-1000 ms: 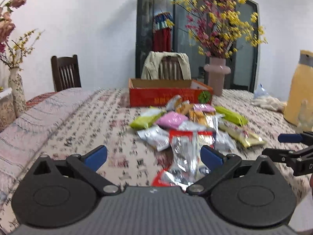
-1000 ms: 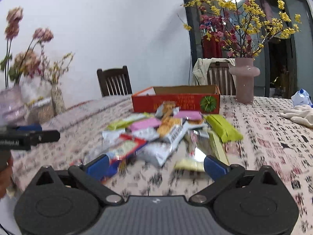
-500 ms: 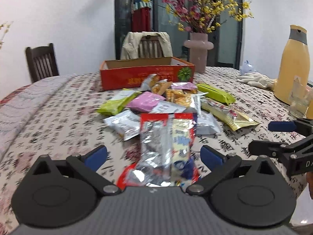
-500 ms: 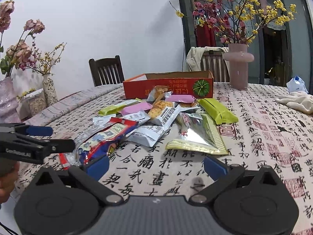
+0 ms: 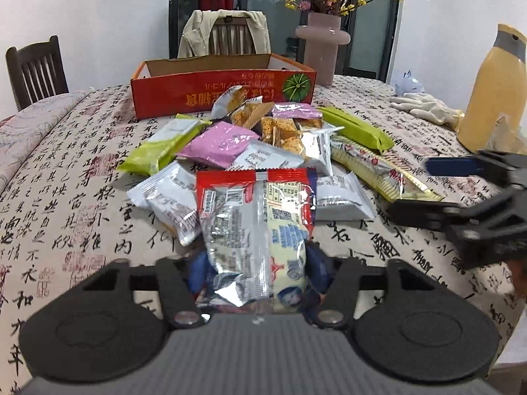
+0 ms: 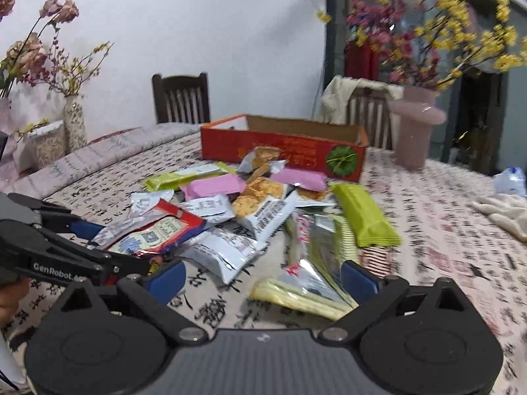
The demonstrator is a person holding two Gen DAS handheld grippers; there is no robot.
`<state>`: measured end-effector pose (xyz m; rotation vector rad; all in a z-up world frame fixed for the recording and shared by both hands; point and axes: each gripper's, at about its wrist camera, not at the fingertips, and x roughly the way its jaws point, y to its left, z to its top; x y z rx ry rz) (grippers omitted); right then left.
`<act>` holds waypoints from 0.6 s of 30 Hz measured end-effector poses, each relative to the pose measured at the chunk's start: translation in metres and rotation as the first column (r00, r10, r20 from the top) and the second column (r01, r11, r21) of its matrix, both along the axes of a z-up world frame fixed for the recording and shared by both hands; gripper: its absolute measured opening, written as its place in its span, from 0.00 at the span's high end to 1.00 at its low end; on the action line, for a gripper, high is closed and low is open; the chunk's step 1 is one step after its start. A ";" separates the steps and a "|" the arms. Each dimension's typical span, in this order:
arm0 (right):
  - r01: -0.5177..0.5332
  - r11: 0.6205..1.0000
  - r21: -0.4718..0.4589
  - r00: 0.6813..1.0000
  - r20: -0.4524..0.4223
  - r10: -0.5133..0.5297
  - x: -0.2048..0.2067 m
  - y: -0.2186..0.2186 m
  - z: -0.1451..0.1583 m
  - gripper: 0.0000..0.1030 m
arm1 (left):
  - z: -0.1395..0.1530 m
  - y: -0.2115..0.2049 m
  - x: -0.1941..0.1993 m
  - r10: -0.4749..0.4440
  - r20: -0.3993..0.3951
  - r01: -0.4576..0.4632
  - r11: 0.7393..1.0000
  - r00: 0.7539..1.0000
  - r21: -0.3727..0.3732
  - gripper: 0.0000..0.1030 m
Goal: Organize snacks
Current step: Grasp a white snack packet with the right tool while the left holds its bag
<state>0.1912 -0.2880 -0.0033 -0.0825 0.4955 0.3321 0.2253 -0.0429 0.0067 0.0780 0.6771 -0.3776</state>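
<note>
Left gripper (image 5: 257, 271): jaws closing, with the near end of the red-topped snack packet (image 5: 255, 217) between the blue pads (image 5: 197, 271). The pads appear to press the wrapper on both sides, though the foil hides the contact itself. The rest of that packet lies on the patterned tablecloth (image 5: 75, 171), its red seam end pointing toward the pile.

Right gripper (image 6: 262, 278): jaws wide but closing. The near end of a yellow-edged foil packet (image 6: 306, 273) lies between them, by the right pad; no pressure from either pad is evident (this view is motion-blurred).

Snack pile: loose on the cloth between the grippers and the red cardboard box (image 5: 224, 89), which stands open-topped at the far side. In the pile are a pink packet (image 5: 219, 143), a green bar (image 5: 357, 128) at its right edge, and white pouches. No snack can be made out inside the box from either view.

Beyond the pile stand a pink vase (image 5: 322, 46) and a yellow flask (image 5: 490, 92).
</note>
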 end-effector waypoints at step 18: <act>-0.264 0.958 -0.115 0.953 -0.181 0.241 0.086 0.066 -0.011 0.34 | 0.030 0.065 0.017 0.177 0.025 -0.174 0.979 0.984 -0.105 0.44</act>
